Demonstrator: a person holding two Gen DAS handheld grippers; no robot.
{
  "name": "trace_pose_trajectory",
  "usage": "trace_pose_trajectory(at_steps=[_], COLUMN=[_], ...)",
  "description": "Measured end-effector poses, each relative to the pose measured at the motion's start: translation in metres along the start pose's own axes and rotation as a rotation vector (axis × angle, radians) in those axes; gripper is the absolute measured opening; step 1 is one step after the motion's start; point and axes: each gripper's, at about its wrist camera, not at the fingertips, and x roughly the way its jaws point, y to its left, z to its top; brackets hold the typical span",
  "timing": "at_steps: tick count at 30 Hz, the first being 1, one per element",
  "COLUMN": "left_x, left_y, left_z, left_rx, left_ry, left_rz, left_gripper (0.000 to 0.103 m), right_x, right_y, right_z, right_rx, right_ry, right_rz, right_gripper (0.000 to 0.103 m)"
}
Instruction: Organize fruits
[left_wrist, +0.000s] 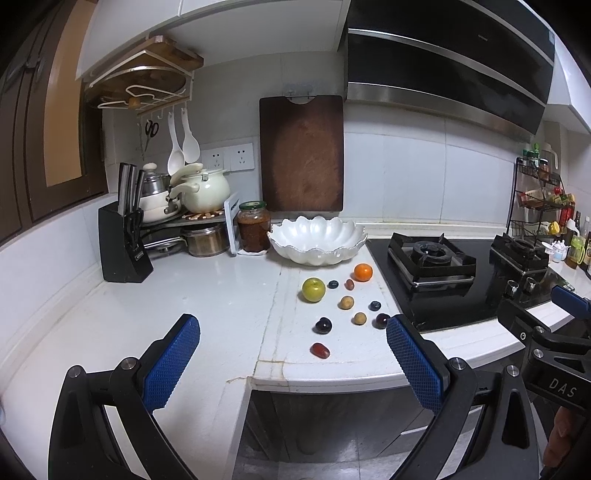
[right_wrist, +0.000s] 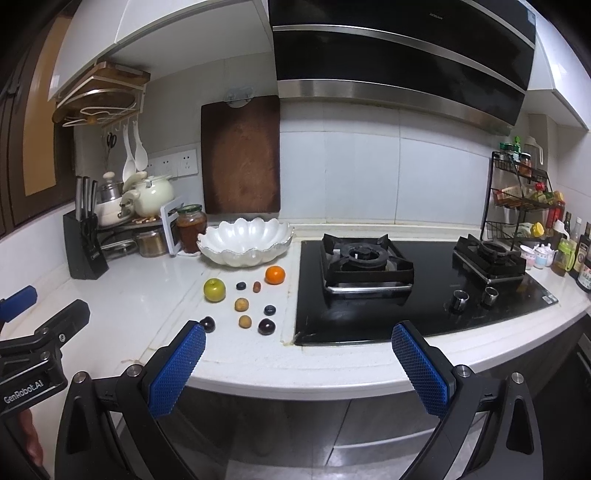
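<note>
Both tools released, hovering off the tabletop (left_wrist: 207, 295) edge: left tool (left_wrist: 293, 354), right tool (right_wrist: 298, 360). Fruits loose at 12 o'clock: apple (left_wrist: 313, 290), orange (left_wrist: 363, 272), small ones between. Bowl (left_wrist: 317, 240) just beyond.

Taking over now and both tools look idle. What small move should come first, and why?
Probably ease the left tool forward and down toward the red fruit, the piece nearest the counter edge. Both tools are open, hold nothing and sit short of the counter; the white bowl is empty, and every fruit, including the green apple and orange, lies loose before it.
</note>
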Motion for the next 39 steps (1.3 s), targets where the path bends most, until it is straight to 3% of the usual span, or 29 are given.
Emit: trace_pose_trajectory(at_steps=[39], left_x=[-0.0001], left_y=[-0.0066], left_z=[0.0053], left_rx=[0.0], left_ry=[-0.011], left_rz=[-0.009], left_gripper=[0.103], right_x=[0.0011], right_y=[-0.0007], right_z=[0.0022], right_rx=[-0.003], right_ry=[-0.012], right_rz=[-0.006], right_gripper=[0.102])
